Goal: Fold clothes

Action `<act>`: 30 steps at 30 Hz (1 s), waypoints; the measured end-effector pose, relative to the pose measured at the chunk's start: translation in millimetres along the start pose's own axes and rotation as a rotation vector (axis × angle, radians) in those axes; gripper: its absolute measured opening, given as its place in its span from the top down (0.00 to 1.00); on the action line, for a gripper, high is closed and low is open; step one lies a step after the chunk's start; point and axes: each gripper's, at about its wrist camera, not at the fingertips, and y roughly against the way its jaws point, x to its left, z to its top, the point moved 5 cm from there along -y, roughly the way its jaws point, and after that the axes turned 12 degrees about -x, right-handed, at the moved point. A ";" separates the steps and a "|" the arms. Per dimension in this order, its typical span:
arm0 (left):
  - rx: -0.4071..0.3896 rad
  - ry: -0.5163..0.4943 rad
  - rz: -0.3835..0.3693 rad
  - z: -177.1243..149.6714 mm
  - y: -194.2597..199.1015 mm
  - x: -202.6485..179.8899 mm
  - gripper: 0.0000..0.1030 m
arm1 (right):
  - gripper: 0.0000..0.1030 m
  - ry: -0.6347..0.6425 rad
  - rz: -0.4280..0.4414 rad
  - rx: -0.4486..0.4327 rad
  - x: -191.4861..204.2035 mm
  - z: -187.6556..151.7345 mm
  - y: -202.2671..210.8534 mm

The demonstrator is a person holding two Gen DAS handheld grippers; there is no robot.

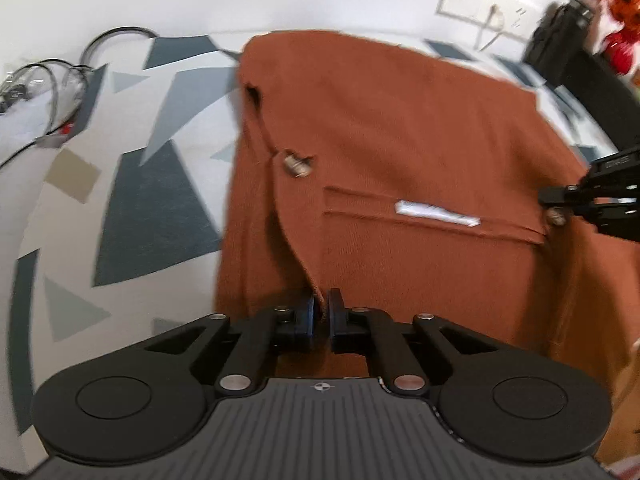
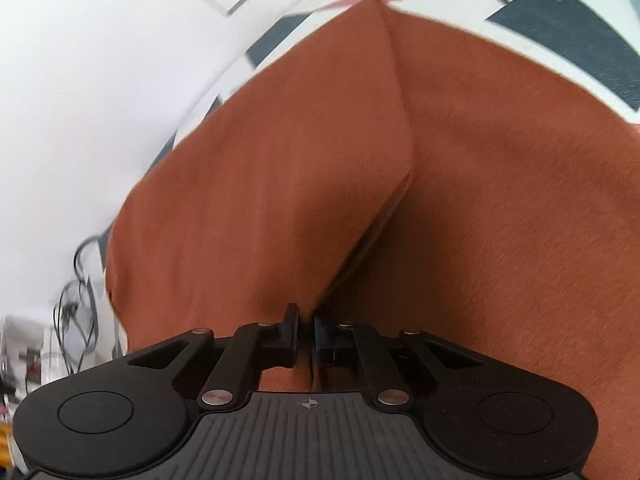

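A rust-orange knitted cardigan (image 1: pixel 400 128) lies spread on a cloth with grey and white triangles (image 1: pixel 152 184). It has a metal button (image 1: pixel 297 163), a pocket slit and a white label (image 1: pixel 436 213). My left gripper (image 1: pixel 321 308) is shut on the garment's near edge, with a ridge of fabric rising from the jaws. At the right edge of the left wrist view, the right gripper (image 1: pixel 560 204) reaches onto the cardigan beside a second button. In the right wrist view, the right gripper (image 2: pixel 306 328) is shut on a fold of the same orange fabric (image 2: pixel 280 160), which fills that view.
Black cables (image 1: pixel 60 76) lie at the far left of the cloth. A white wall with a socket plate (image 1: pixel 488 4) stands behind. A black object (image 1: pixel 568 40) and red-orange decorations (image 1: pixel 620 12) sit at the far right corner.
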 end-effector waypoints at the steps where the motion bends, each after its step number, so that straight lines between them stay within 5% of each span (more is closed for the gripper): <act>1: -0.005 0.001 -0.025 2.7 2.4 -3.6 0.95 | 0.94 0.001 0.001 -0.021 -1.0 3.9 4.1; 7: 0.056 0.125 -0.319 8.5 4.2 -34.3 0.95 | 0.94 -0.007 -0.033 -0.138 -15.8 37.9 35.6; 13: 0.139 0.135 -0.514 -5.9 -6.2 -67.9 0.96 | 0.95 -0.016 -0.093 -0.219 -37.2 58.0 54.7; 17: 0.157 0.131 -0.488 -8.1 -9.4 -60.8 0.96 | 0.93 0.004 -0.106 -0.220 -45.6 56.8 43.3; 19: 0.146 0.136 -0.464 -7.7 -7.0 -52.8 0.96 | 0.75 0.024 -0.110 -0.193 -44.7 51.8 39.5; 20: 0.137 0.125 -0.445 -6.9 -5.4 -49.9 0.95 | 0.55 0.028 -0.110 -0.177 -44.4 47.5 39.8; 21: 0.128 0.114 -0.425 -6.2 -3.7 -46.9 0.93 | 0.46 0.030 -0.101 -0.163 -43.4 41.5 41.9; 26: 0.123 0.044 -0.371 -3.5 -5.3 -53.1 0.54 | 0.46 0.074 -0.098 -0.072 -38.1 4.1 55.4; 30: 0.137 -0.027 -0.314 -9.9 -15.6 -64.6 0.55 | 0.43 0.203 -0.159 -0.043 -33.3 -24.5 67.1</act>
